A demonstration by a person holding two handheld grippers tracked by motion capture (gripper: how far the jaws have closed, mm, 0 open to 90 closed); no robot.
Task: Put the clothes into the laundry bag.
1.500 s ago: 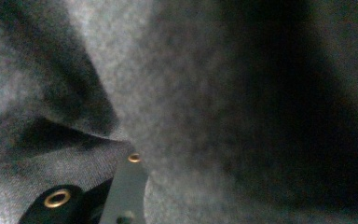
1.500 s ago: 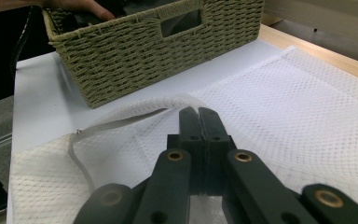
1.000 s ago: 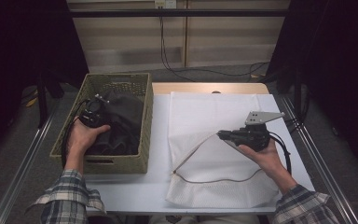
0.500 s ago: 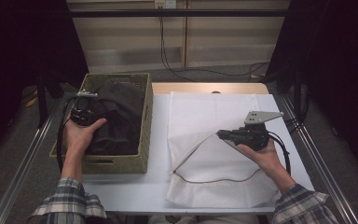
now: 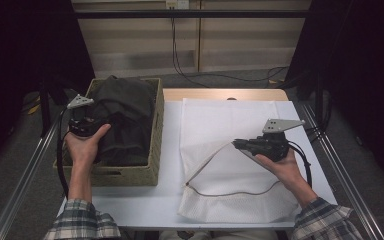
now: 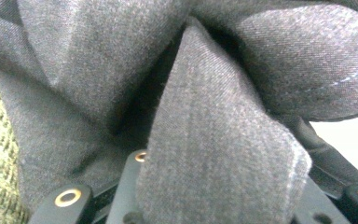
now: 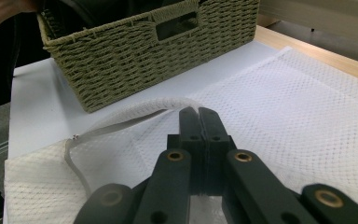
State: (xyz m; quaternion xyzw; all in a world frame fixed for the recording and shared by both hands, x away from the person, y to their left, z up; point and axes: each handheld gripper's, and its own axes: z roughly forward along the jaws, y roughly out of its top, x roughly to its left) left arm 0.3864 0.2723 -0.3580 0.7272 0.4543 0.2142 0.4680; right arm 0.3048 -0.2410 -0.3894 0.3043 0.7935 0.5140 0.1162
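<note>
Left tool (image 5: 91,121) is clamped on a fold of the dark grey garment (image 5: 125,117), lifted partly above the woven basket (image 5: 156,130); in the left gripper view the cloth (image 6: 214,140) drapes over the jaws and hides their tips. Right tool (image 5: 240,144), jaws pressed together, pinches the rim of the white mesh bag (image 5: 230,170), raising its mouth off the counter (image 5: 170,150). Ahead of this tool, in the right gripper view, the basket (image 7: 158,51) stands just beyond the bag's edge (image 7: 135,116). 1 drawstring (image 5: 230,193) trails along the bag's opening.
</note>
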